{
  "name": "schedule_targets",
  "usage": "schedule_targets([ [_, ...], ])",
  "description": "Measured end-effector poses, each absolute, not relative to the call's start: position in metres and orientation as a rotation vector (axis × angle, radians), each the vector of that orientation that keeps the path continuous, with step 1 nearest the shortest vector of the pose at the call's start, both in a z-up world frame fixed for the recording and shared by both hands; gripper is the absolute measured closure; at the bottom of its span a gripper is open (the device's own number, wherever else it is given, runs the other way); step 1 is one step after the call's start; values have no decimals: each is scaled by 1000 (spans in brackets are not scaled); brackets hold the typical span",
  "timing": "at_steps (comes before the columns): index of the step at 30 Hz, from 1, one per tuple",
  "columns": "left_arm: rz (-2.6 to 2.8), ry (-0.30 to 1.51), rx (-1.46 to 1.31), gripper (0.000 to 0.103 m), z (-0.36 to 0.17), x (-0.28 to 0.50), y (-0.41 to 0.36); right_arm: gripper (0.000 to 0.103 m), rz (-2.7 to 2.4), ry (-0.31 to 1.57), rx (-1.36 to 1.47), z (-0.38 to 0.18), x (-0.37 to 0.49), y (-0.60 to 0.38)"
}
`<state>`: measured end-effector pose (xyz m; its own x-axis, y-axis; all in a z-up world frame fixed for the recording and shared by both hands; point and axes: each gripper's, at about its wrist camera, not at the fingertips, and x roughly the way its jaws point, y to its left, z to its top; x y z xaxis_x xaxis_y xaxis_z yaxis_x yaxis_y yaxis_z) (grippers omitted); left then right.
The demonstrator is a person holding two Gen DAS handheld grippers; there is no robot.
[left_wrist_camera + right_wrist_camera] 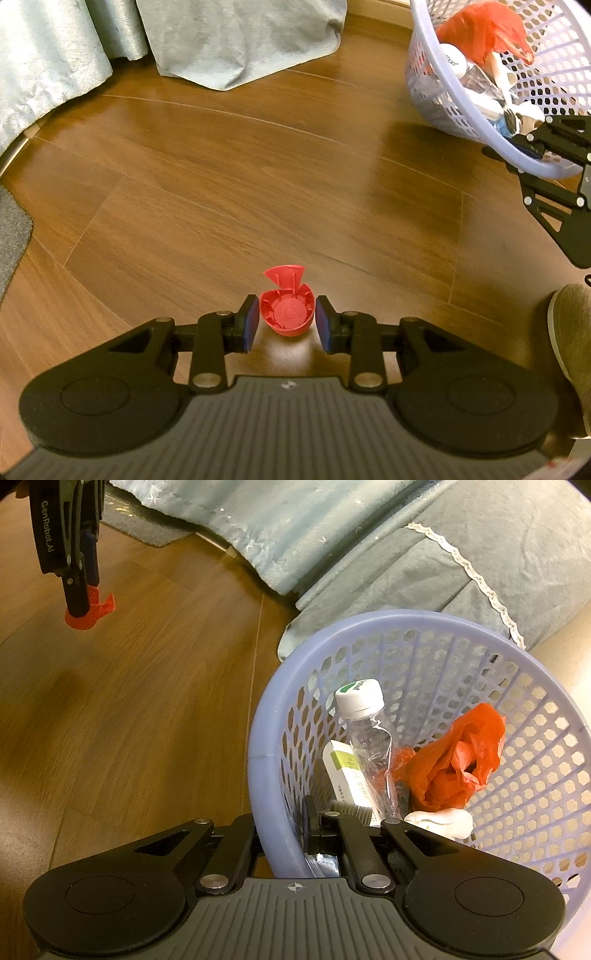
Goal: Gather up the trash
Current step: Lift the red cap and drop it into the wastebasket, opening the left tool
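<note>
The red flip-top cap sits between the blue pads of the left gripper, pinched across its round body and held clear of the wooden floor; it looks light, stiff and smooth, so a hold across the wall, away from the thin hinged lid, seems safest, and that lid may well flex or snap. The right gripper is clamped shut on the rim of the lilac mesh basket, tilting its mouth toward the camera. Inside lie a clear plastic bottle with a white cap, a crumpled red plastic bag, a green-and-white carton and something white, perhaps tissue.
</note>
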<state>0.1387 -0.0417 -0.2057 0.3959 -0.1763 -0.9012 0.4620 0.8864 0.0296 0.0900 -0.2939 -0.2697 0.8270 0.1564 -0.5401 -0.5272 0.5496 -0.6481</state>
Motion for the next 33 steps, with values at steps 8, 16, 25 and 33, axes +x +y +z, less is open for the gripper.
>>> schedule_targets([
  [8, -404, 1087, 303, 75, -206, 139, -40, 101, 420, 453, -902, -269, 90, -294],
  [16, -396, 1082, 300, 75, -205, 140, -38, 101, 424, 453, -903, -268, 90, -294],
  [25, -379, 1087, 298, 75, -201, 138, -32, 101, 449, 451, -900, -263, 88, -289],
  [33, -358, 1093, 283, 75, -200, 133, -22, 101, 496, 464, -894, -257, 88, -282],
])
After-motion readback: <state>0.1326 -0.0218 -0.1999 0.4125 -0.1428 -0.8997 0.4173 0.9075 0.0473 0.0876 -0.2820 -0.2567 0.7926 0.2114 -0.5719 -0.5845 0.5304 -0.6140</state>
